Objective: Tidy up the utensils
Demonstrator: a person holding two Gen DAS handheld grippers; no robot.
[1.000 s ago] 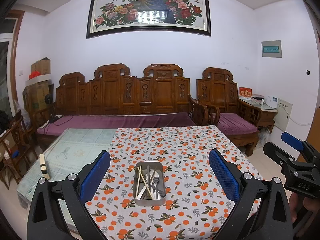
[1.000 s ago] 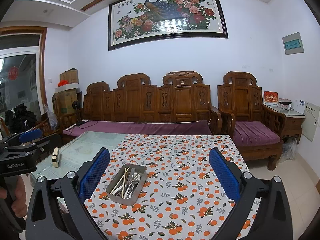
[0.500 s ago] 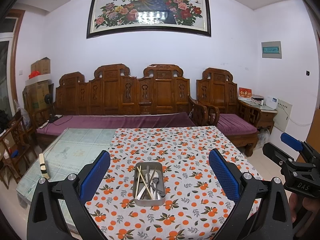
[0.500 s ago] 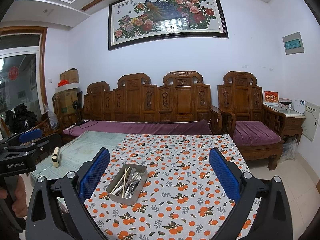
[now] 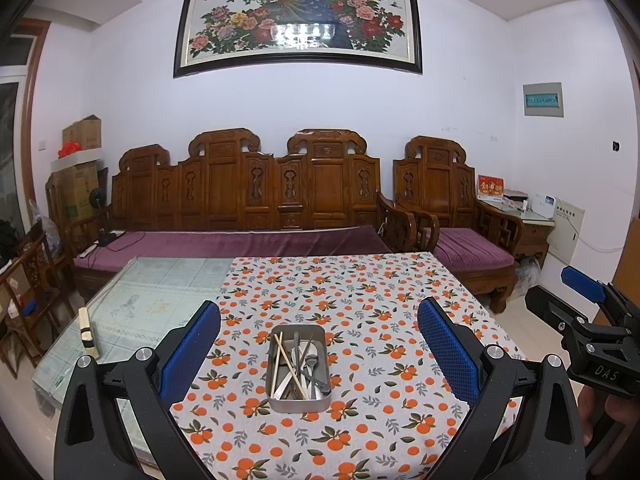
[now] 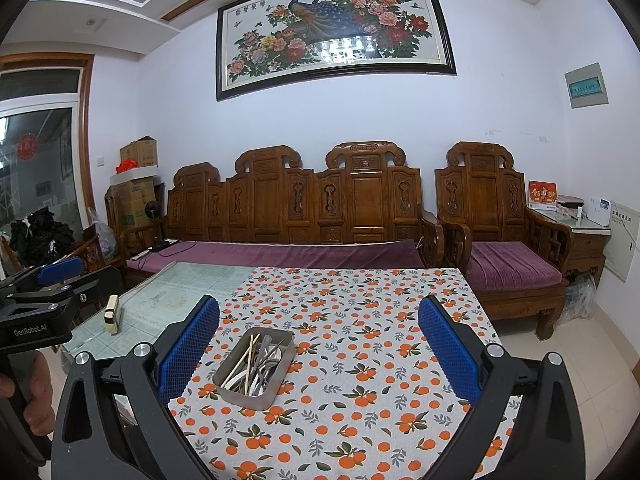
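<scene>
My left gripper, with blue-padded black fingers, hangs spread wide and empty above the table's near edge. Between its pads, on the orange-fruit patterned tablecloth, near that edge, sits the rectangular metal tin holding wooden chopsticks and steel cutlery. My right gripper is equally wide, gripping nothing, with the tin toward its left pad.
</scene>
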